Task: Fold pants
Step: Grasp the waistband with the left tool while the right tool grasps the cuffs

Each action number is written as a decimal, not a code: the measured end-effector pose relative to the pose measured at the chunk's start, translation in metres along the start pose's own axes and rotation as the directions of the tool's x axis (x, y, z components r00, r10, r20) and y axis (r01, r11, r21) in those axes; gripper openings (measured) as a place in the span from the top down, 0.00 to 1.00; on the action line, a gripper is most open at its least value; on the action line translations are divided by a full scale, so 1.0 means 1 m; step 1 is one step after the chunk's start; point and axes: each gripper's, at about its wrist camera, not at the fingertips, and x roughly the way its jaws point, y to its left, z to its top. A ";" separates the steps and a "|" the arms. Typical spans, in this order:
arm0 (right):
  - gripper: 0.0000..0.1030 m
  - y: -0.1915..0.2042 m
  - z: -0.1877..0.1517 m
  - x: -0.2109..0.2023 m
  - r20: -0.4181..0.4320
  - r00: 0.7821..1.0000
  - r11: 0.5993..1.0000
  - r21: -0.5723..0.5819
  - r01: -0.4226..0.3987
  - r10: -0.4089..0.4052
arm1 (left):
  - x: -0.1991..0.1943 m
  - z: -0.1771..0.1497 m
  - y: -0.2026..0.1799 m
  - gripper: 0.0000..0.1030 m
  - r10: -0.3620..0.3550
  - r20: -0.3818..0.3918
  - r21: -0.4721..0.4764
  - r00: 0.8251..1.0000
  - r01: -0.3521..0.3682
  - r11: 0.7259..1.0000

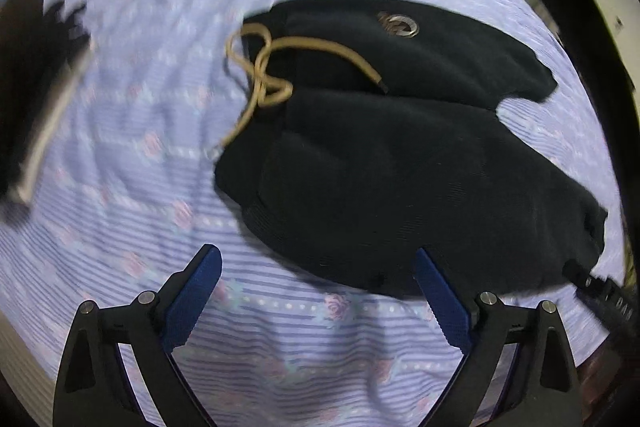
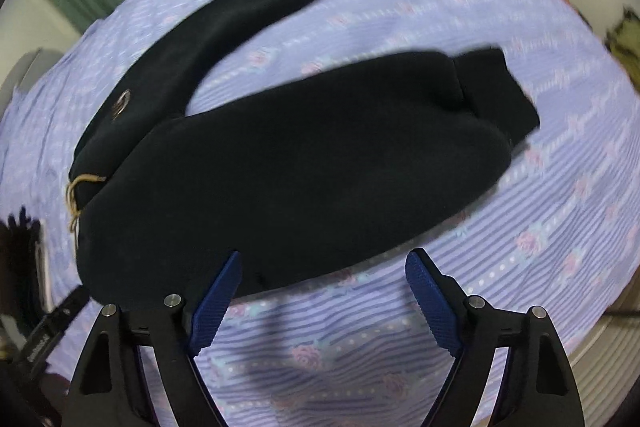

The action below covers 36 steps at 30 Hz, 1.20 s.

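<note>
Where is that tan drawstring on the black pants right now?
The tan drawstring lies knotted at the waistband end of the black pants, left of centre in the left wrist view, trailing onto the striped floral bedsheet.

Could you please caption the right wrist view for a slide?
Open right gripper above near edge of dark pants spread on striped floral sheet.

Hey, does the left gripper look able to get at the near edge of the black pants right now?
Probably yes. The left gripper is open just short of the black pants' near edge, one finger already over the fabric, and only bare bedsheet lies between them.
</note>
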 end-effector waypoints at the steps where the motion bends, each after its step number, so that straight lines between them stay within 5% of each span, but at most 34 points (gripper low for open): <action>1: 0.18 -0.005 0.001 0.004 -0.011 1.000 1.000 0.021 -0.007 0.007 | 0.006 0.000 0.002 0.05 -0.005 -0.018 -0.031 1.000 0.004 1.000; 6: 0.21 -0.020 0.009 0.023 -0.047 0.998 0.996 0.074 -0.042 0.045 | 0.027 0.000 0.007 0.08 -0.039 -0.063 -0.138 0.997 0.030 0.990; 12: 0.26 -0.025 0.025 0.049 -0.084 0.993 0.992 0.103 -0.070 0.079 | 0.045 0.007 -0.001 0.30 -0.102 -0.087 -0.225 0.991 0.080 0.971; 14: 0.34 -0.025 0.030 0.053 -0.110 0.990 0.990 0.120 -0.071 0.084 | 0.045 0.008 -0.002 0.42 -0.124 -0.091 -0.274 0.988 0.095 0.957; 18: 0.71 -0.021 0.040 0.044 -0.098 0.992 0.995 0.071 -0.071 0.078 | 0.042 0.011 -0.005 0.66 -0.132 -0.093 -0.351 0.987 0.092 0.932; 20: 0.78 -0.015 0.043 0.032 -0.075 0.994 0.996 0.028 -0.079 0.081 | 0.033 0.012 -0.009 0.79 -0.122 -0.074 -0.339 0.990 0.090 0.937; 30: 0.87 0.027 0.095 -0.076 0.183 0.962 0.978 -0.080 -0.191 0.203 | -0.046 0.056 -0.037 0.87 -0.101 0.136 -0.255 0.986 0.133 0.958; 36: 0.87 0.070 0.166 -0.070 0.234 0.946 0.971 -0.135 -0.197 0.225 | -0.051 0.123 -0.045 0.87 -0.082 0.218 -0.209 0.972 0.128 0.969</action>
